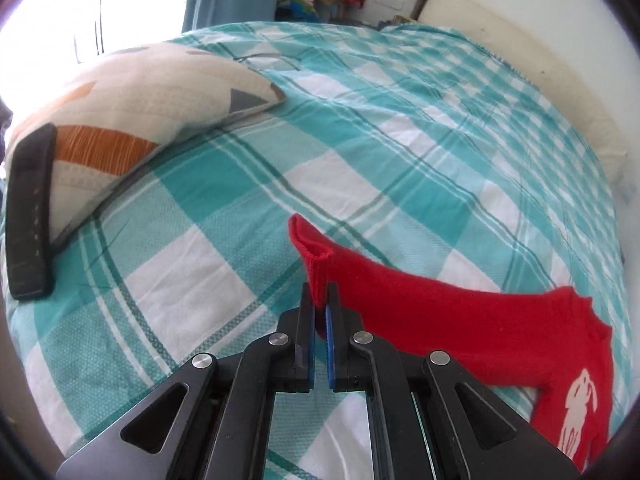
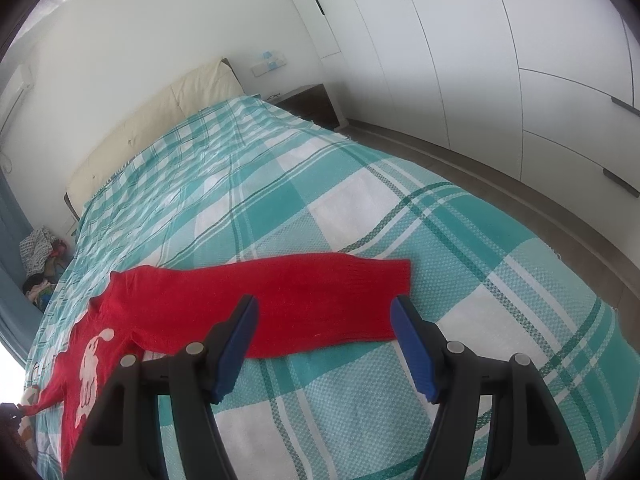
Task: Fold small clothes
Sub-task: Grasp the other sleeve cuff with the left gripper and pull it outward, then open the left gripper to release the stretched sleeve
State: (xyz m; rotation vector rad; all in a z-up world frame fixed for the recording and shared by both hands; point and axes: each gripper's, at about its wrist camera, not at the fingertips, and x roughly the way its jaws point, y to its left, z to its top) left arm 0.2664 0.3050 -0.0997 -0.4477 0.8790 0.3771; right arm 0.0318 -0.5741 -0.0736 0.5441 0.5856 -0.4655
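Black left claw (image 1: 321,308) is pinching the cuff of a red knitted sweater (image 1: 460,320) lying on the checked teal bed (image 1: 224,248); thin grip risks slipping. Right claw (image 2: 324,320) is hovering wide, empty.

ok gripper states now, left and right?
Left gripper: shut on the cuff of the red sweater's sleeve.
Right gripper: open, holding nothing, fingers either side of the other sleeve lying on the bed.
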